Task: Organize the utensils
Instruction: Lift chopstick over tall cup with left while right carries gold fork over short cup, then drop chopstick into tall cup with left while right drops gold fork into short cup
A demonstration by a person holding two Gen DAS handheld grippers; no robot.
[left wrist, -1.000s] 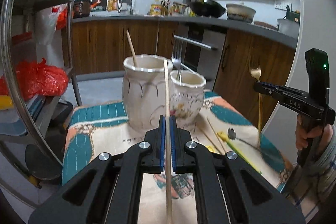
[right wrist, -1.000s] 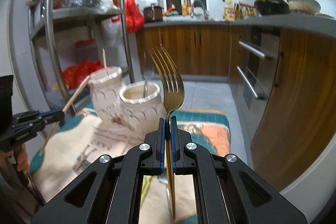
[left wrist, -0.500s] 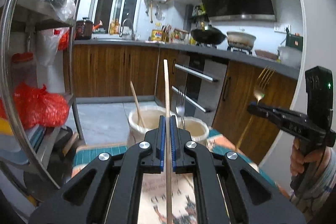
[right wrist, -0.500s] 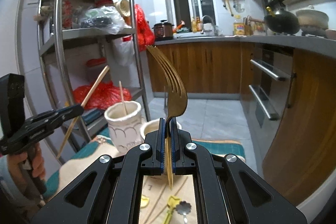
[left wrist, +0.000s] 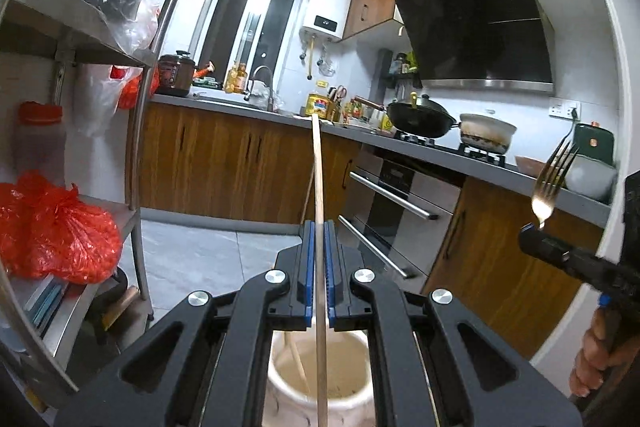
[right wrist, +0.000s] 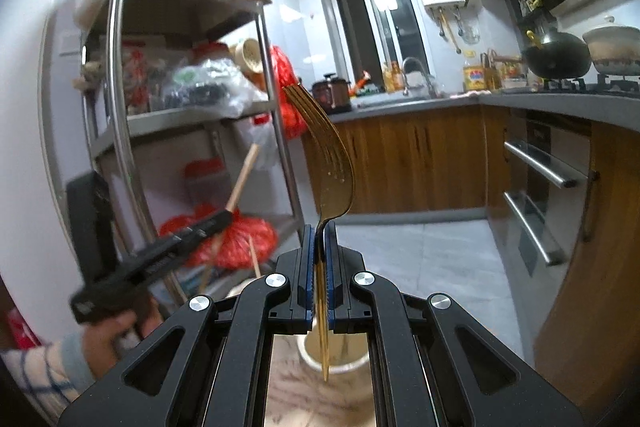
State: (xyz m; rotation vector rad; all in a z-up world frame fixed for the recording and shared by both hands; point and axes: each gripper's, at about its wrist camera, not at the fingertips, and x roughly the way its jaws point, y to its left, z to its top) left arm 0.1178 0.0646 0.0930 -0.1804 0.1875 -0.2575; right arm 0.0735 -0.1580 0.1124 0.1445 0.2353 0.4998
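— What is the left gripper (left wrist: 318, 227) doing?

— Its jaws are clamped on a wooden chopstick (left wrist: 318, 179), which runs straight up between the blue pads and points toward the kitchen counter (left wrist: 500, 167). The lower end of the stick hangs over the mouth of a cream ceramic jar (left wrist: 352, 399), seen directly beneath the gripper.

— Anything already in that jar?

— One other chopstick (left wrist: 298, 363), leaning against the inner wall.

— And the right gripper (right wrist: 319, 227)?

— Jaws pinched tight on the handle of a gold fork (right wrist: 332, 167). The tines point up and curve to the left; the handle drops down over a second pale jar (right wrist: 352, 361) below. Whether the handle tip touches that jar, I cannot tell.

— Can each gripper be seen from the other camera?

— Yes. From the right wrist the left one sits at the left, a hand (right wrist: 116, 335) with a checked sleeve (right wrist: 36, 375) around its grip — blurred. From the left wrist the fork stands at the right edge, lit at its neck.

— What lies around them?

— A steel shelf rack (right wrist: 116, 131) with red bags (left wrist: 56, 231) on the left, wooden cabinets (left wrist: 224, 167), and a black wok (left wrist: 420, 117) on the stove.
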